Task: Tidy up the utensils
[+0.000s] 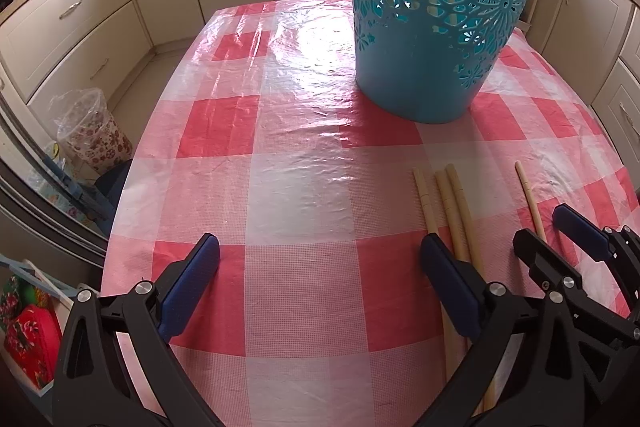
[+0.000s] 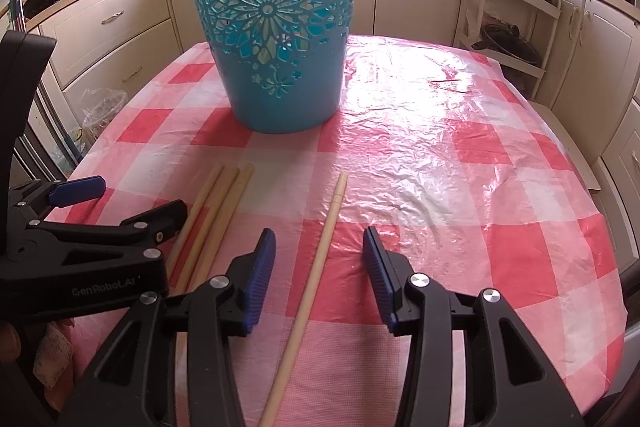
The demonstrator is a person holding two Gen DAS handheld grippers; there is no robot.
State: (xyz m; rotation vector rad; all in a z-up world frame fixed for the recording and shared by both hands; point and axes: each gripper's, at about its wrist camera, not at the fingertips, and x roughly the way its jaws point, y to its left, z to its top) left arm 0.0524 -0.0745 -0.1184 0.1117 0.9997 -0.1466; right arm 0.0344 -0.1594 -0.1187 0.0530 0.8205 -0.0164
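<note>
Right gripper (image 2: 319,269) is spread apart around a lone chopstick (image 2: 316,263) on the table (image 2: 480,187), pads not touching it. Left gripper (image 1: 320,279) gapes wide, holding nothing, three chopsticks (image 1: 452,211) beside it, teal basket (image 2: 272,27) behind

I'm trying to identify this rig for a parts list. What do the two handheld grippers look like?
Both the left gripper and right gripper have black angular plastic frames with silver round pivot bolts and two fingers with ribbed dark blue pads. The left one's body carries pale "GenRobot.AI" lettering. No cables or sleeves show.
</note>
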